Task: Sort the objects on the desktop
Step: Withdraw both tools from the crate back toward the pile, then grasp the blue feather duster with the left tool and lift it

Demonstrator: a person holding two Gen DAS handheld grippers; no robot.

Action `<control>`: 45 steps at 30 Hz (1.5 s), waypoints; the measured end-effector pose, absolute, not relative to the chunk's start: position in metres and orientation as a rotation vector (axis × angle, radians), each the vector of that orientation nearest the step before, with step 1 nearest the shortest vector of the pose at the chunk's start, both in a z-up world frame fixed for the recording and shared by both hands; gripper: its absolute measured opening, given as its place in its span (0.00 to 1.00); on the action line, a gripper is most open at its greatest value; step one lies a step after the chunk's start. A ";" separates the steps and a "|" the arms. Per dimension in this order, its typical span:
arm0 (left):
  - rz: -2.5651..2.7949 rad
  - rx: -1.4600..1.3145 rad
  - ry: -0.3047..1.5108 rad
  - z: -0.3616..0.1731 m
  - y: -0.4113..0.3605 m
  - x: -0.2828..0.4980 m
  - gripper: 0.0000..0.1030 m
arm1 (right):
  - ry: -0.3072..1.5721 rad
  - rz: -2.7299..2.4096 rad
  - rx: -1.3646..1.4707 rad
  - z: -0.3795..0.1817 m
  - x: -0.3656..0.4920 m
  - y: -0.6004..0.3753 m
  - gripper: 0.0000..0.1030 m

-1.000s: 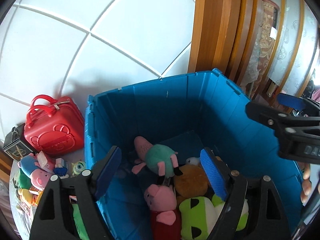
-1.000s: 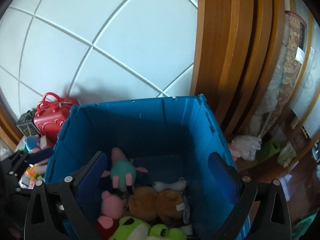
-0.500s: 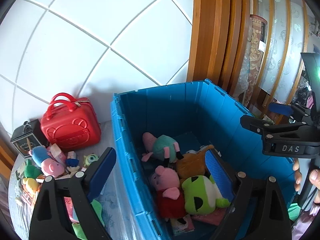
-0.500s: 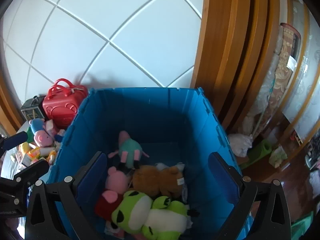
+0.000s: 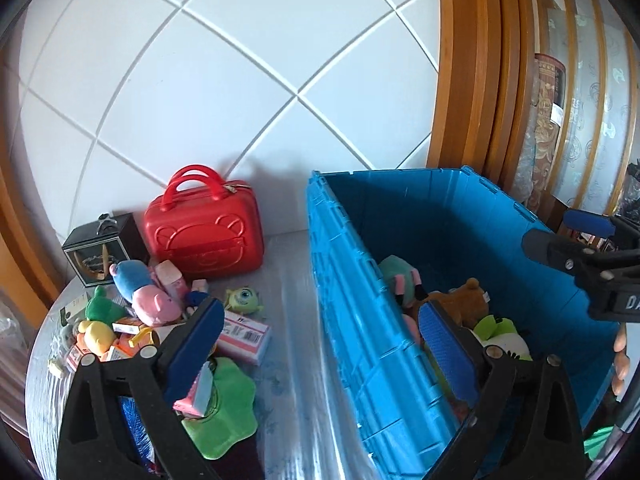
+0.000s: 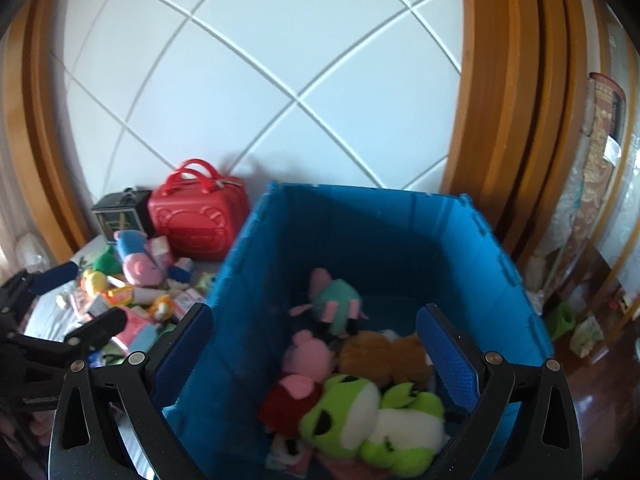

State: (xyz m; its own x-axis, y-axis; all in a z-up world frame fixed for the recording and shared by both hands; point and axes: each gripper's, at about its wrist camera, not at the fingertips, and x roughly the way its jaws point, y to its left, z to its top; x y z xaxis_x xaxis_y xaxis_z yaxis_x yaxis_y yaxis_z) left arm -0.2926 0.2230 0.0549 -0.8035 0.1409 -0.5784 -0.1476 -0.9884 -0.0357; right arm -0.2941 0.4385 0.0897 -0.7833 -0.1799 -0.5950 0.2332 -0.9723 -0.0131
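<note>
Sorting appears partway done: the blue crate (image 6: 400, 240) already holds several plush toys, a green frog plush (image 6: 372, 420) at its near end, a brown bear plush (image 6: 384, 354) behind it, a pink pig plush (image 6: 308, 356) beside them and a teal-dressed pig plush (image 6: 336, 300) toward its far wall, presumably dropped there as the soft-toy category. Left of the crate, unsorted items are heaped on the plastic-covered table (image 5: 288, 360): a blue-dressed pig plush (image 5: 140, 288), a one-eyed green monster figure (image 5: 242, 299), a pink barcoded box (image 5: 244, 336) and a green flower-shaped plush (image 5: 224, 412); print on the box is too small to read. A red bear-embossed case (image 5: 204, 236) and a dark gift box (image 5: 96, 248) stand behind the heap, likely parked against the wall out of the way. Left gripper (image 5: 320, 344) has just been opening, jaws wide, nothing between the pads, straddling the crate's left wall. Right gripper (image 6: 316, 352) hangs over the crate interior, jaws apart and empty; its body shows partial lettering "DA". Judged next: reach left of the crate for another toy.
</note>
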 end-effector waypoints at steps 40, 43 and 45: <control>2.861 -1.442 -0.152 -0.177 -0.164 -0.220 0.96 | 0.053 -2.495 1.311 -0.112 -0.272 0.123 1.00; 2.859 -1.500 -0.170 -0.193 -0.154 -0.212 0.94 | 0.087 -2.437 1.353 -0.133 -0.273 0.121 1.00; 2.851 -1.535 -0.182 -0.203 -0.147 -0.209 0.88 | 0.091 -2.418 1.370 -0.141 -0.273 0.124 1.00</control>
